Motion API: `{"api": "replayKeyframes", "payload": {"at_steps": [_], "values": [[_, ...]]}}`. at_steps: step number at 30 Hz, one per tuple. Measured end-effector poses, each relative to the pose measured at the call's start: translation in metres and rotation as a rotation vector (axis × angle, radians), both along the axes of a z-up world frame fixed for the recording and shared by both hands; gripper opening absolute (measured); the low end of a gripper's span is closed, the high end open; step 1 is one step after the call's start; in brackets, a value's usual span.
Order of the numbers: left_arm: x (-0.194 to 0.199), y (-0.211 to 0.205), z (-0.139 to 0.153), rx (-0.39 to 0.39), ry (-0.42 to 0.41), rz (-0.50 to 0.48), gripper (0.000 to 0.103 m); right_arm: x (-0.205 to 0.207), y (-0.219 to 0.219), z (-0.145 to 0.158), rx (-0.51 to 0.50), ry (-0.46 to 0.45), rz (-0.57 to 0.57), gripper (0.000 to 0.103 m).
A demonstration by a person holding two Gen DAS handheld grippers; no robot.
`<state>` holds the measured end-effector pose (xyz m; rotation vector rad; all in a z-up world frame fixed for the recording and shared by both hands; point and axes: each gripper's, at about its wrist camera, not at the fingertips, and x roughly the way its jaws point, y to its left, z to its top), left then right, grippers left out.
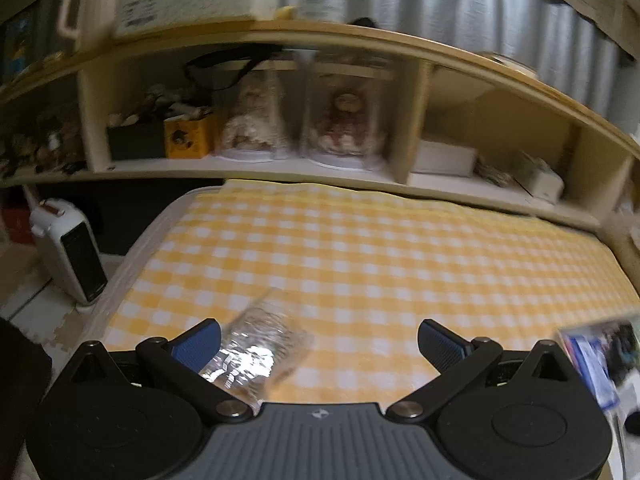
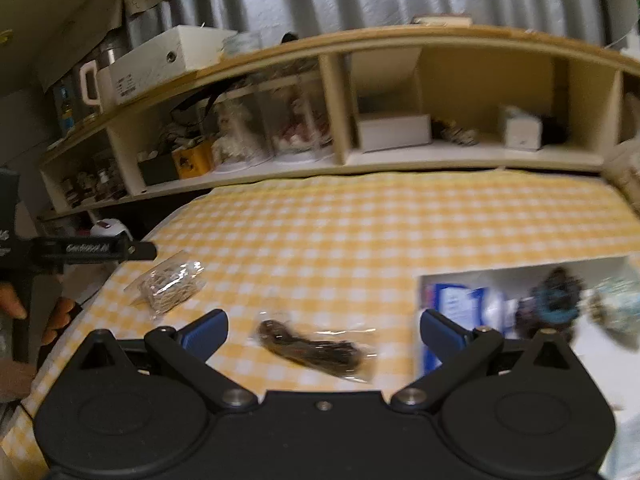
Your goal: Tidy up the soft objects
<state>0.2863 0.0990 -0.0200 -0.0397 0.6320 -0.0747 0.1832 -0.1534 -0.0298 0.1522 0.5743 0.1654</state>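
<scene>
In the left wrist view my left gripper point(image 1: 319, 342) is open above a yellow checked cloth point(image 1: 360, 256). A clear plastic bag point(image 1: 260, 352) lies on the cloth just inside its left finger. In the right wrist view my right gripper point(image 2: 323, 334) is open. A clear bag of dark stringy material point(image 2: 316, 350) lies on the cloth between its fingers. A second clear bag with pale contents point(image 2: 170, 284) lies further left. The left gripper point(image 2: 92, 249) shows at the left edge, held by a hand.
A white tray point(image 2: 600, 360) at the right holds blue packets and soft items; its corner shows in the left wrist view point(image 1: 600, 356). A wooden shelf unit point(image 1: 400, 92) with dolls and boxes stands behind the cloth. A white heater point(image 1: 70, 252) stands on the floor at left.
</scene>
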Motion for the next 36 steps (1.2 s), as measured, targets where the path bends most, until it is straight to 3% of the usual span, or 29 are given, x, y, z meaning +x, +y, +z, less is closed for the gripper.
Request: {"api": "replayKeyframes", "payload": {"at_steps": [6,14,18,22,27,30,33,36], "values": [[0.033,0.033,-0.019,-0.083,-0.019,0.09,0.103,0.036,0.016,-0.025,0.111,0.059,0.018,0.103],[0.073,0.063,-0.044,-0.111,-0.017,0.141,0.102,0.073,0.042,-0.053,0.036,0.063,0.062,0.103],[0.089,0.068,-0.056,-0.128,0.0,0.123,0.1,0.085,0.051,-0.069,-0.021,0.058,0.176,0.103],[0.103,0.068,-0.066,-0.11,0.032,0.103,0.098,0.096,0.052,-0.079,-0.01,0.093,0.229,0.103],[0.111,0.071,-0.08,-0.102,0.083,0.05,0.093,0.104,0.054,-0.089,-0.012,0.118,0.269,0.103],[0.114,0.065,-0.09,-0.085,0.198,-0.047,0.092,0.103,0.056,-0.093,-0.042,0.135,0.296,0.103],[0.109,0.05,-0.093,0.002,0.257,-0.126,0.086,0.098,0.059,-0.091,-0.076,0.166,0.337,0.103],[0.099,0.038,-0.094,0.041,0.321,-0.187,0.081,0.092,0.06,-0.087,-0.062,0.224,0.368,0.103]]}}
